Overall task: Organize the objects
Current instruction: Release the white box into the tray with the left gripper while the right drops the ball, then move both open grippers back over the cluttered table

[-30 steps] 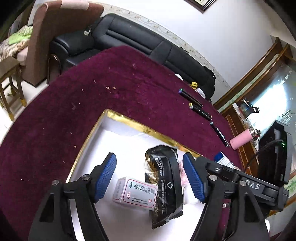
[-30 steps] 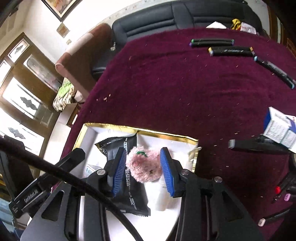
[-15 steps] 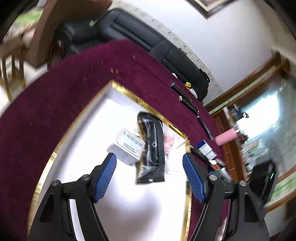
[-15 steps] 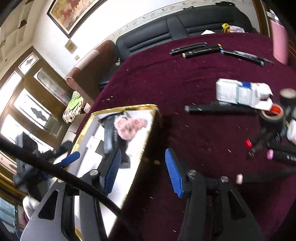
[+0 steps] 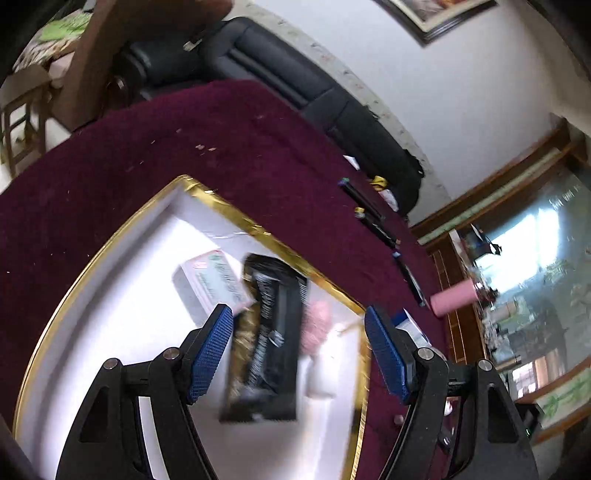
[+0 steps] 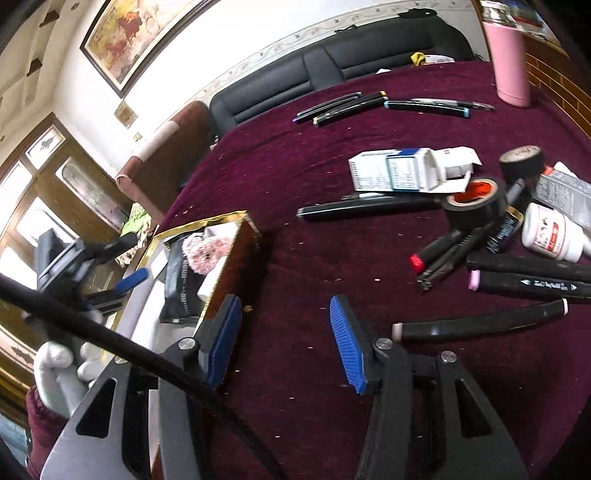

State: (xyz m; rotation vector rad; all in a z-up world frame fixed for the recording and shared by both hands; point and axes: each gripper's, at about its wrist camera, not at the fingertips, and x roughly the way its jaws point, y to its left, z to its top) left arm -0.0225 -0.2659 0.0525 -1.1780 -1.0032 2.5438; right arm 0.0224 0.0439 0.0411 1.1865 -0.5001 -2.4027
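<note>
Both tools hang over a table draped in dark maroon cloth (image 6: 295,387). The right gripper (image 6: 286,339) has its blue pads apart and holds nothing, above bare cloth just beside the gold-rimmed box (image 6: 236,254). The left gripper (image 5: 299,354), jaws likewise spread and empty, hovers over that same gold-rimmed box (image 5: 110,236); inside its white interior lie a black snack packet (image 5: 269,343), a white and pink carton (image 5: 210,284) partly under the packet's edge, and the pink plush toy (image 5: 316,325) against the packet's other side. A second ago the right pads were closed around that plush toy above the box; it now rests inside and the right tool has swung out over the cloth. Near the right gripper's far side sits a clutter of black markers (image 6: 484,325), rolls of black tape (image 6: 474,203), a white bottle (image 6: 554,232) and a blue and white carton (image 6: 399,173). Farther on lie more pens (image 6: 347,107) and a pink flask (image 6: 508,59). Behind the table stands a black sofa (image 6: 332,66) against a white wall with a framed painting (image 6: 136,33).
</note>
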